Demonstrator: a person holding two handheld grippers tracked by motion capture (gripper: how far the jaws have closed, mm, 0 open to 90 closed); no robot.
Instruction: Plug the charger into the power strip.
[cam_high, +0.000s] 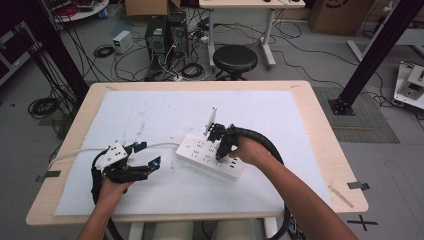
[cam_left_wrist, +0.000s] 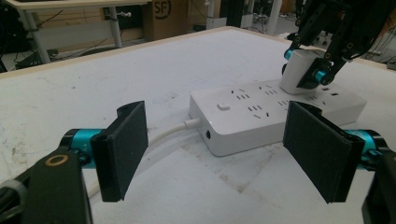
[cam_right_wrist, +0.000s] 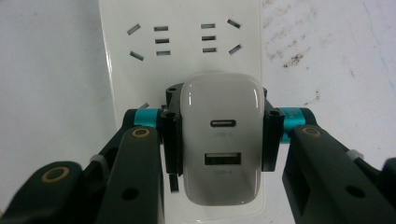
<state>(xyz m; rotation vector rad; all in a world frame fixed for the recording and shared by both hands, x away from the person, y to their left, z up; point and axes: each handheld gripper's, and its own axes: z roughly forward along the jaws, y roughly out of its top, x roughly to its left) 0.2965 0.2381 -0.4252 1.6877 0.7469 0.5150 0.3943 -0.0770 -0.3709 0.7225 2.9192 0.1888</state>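
White sheeting (cam_high: 150, 115) covers the table, where a power strip (cam_high: 210, 156) lies. On it, a charger (cam_right_wrist: 222, 140) is clamped by the right gripper (cam_right_wrist: 222, 140). Nearby, the left gripper (cam_left_wrist: 215, 154) is held open.

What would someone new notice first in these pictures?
Probably the white charger clamped in the right claw, sitting on the white power strip mid-table, its two USB ports facing the right gripper view. Next, the left claw standing open near the strip's cord end, holding nothing.
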